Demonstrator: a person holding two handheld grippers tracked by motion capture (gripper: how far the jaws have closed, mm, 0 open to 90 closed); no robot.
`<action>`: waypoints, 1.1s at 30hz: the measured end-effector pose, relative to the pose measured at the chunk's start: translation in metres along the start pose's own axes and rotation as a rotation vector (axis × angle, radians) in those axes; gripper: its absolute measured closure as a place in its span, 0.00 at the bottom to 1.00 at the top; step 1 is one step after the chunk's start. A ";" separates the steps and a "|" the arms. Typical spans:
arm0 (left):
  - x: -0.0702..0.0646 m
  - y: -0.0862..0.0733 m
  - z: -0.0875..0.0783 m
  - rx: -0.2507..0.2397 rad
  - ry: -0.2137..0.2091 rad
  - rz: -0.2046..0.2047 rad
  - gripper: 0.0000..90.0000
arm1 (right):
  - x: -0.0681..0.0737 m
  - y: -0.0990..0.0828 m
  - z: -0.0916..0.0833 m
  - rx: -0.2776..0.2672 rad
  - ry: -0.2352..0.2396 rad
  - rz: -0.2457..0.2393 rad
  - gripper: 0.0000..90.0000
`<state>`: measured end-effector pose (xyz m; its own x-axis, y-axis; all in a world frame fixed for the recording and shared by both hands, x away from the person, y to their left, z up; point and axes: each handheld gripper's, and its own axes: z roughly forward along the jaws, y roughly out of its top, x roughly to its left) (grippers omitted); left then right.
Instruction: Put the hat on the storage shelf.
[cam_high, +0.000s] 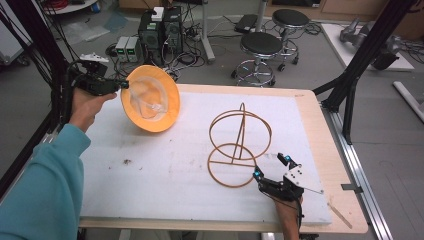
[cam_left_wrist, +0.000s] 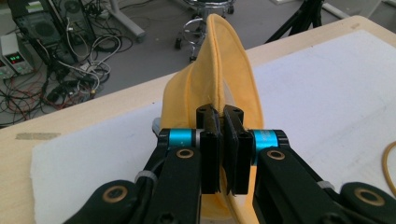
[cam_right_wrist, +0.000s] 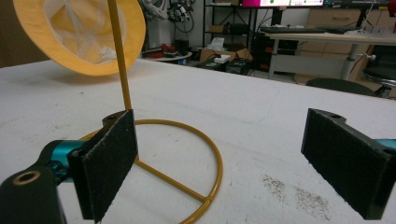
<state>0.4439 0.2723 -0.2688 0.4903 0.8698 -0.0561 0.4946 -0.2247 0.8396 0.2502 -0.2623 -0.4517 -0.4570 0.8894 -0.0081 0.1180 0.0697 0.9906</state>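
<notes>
A yellow bucket hat (cam_high: 151, 98) with a pale lining hangs tilted above the table's left part, its opening facing the person. My left gripper (cam_high: 122, 84) is shut on the hat's brim (cam_left_wrist: 219, 88); the brim runs up between its pressed pads. A gold wire hat stand (cam_high: 240, 145), two rings joined by an upright rod, stands on the white mat right of centre. My right gripper (cam_high: 272, 166) sits low by the stand's base ring (cam_right_wrist: 205, 158), open, with one pad beside the rod and nothing between its jaws. The hat (cam_right_wrist: 79, 35) shows behind the rod in the right gripper view.
A white foam mat (cam_high: 165, 170) covers most of the wooden table (cam_high: 325, 150). Small dark crumbs (cam_right_wrist: 294, 196) lie on the mat near my right gripper. Stools (cam_high: 261, 47), computer cases and cables stand on the floor beyond the far edge. Black frame posts flank both sides.
</notes>
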 end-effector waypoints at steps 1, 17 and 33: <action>0.000 0.001 0.000 0.000 0.001 0.004 0.95 | 0.000 0.000 0.000 0.000 0.000 0.000 0.11; -0.016 0.001 0.007 0.036 0.015 0.088 0.95 | 0.000 0.000 0.000 0.000 -0.001 0.000 0.11; -0.046 -0.004 0.010 0.026 -0.053 0.092 0.95 | 0.000 0.000 0.000 -0.001 -0.001 0.002 0.11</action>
<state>0.4258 0.2287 -0.2751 0.5716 0.8205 -0.0086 0.4639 -0.3145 0.8282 0.2500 -0.2621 -0.4518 -0.4561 0.8899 -0.0061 0.1178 0.0672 0.9908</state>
